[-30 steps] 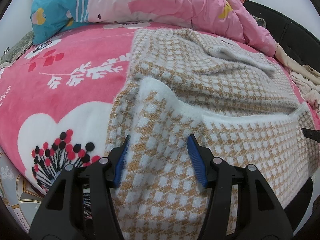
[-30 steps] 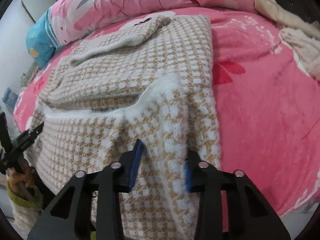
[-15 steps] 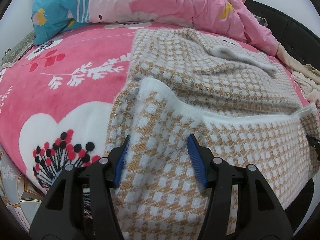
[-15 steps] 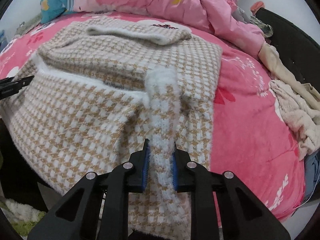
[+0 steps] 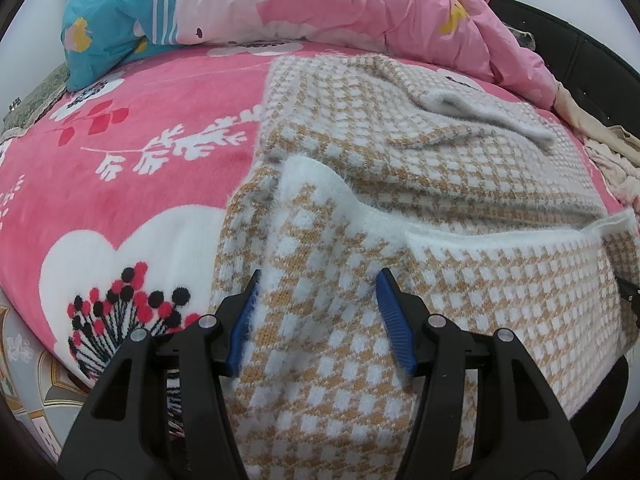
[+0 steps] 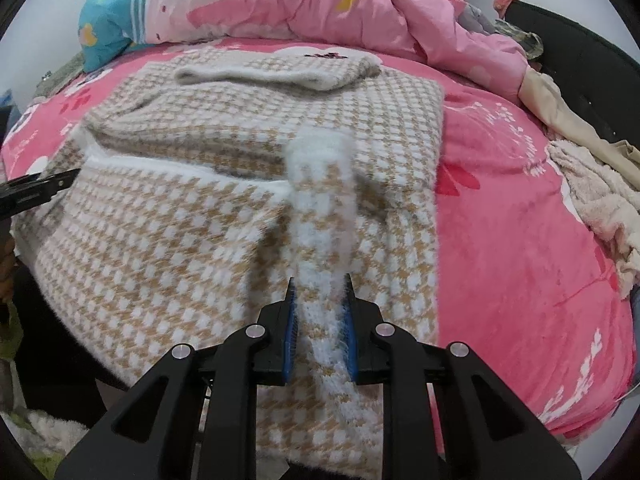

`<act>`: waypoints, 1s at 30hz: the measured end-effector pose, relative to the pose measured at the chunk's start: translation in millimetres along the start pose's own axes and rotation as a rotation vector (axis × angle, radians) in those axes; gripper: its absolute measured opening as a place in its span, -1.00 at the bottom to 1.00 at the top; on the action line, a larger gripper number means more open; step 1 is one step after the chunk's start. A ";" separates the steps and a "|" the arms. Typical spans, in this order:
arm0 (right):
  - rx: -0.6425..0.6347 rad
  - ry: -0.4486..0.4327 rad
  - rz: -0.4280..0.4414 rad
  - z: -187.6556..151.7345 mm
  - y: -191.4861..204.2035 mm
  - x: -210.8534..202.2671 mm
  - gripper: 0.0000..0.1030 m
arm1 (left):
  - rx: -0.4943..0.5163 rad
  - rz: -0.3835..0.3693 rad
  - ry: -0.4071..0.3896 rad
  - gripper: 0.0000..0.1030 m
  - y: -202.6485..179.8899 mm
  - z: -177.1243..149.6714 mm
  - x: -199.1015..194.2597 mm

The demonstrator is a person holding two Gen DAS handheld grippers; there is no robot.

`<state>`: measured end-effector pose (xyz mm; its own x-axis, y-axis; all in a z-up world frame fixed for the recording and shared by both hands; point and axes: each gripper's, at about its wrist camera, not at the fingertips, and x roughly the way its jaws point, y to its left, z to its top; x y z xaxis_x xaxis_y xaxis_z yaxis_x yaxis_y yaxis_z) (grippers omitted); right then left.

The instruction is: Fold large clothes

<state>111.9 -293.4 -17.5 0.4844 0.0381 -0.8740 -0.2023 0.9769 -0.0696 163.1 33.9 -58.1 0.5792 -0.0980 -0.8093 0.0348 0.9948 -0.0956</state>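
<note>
My right tongs (image 6: 320,320) pinch the sweater (image 6: 168,248) hem; my left tongs (image 5: 316,320) straddle it unclenched; the body stretches ahead across the bed (image 6: 520,240).

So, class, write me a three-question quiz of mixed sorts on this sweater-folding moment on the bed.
1. True or false: the right claw is pinching a raised strip of the checked sweater.
2. Which claw stands wider apart? A left claw B right claw
3. Fill in: the sweater lies on a ____ blanket with white flowers.

Key: 1 true. 2 A. 3 pink.
</note>
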 end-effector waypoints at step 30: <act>0.236 0.026 0.254 7.3 -40.5 29.9 -0.30 | 0.019 0.026 0.008 0.07 -4.6 1.3 -0.6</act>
<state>140.7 -330.3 -37.3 0.4212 0.2836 -0.8615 -0.1097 0.9588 0.2620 163.6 29.4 -56.4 0.5732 -0.0719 -0.8163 0.0351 0.9974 -0.0632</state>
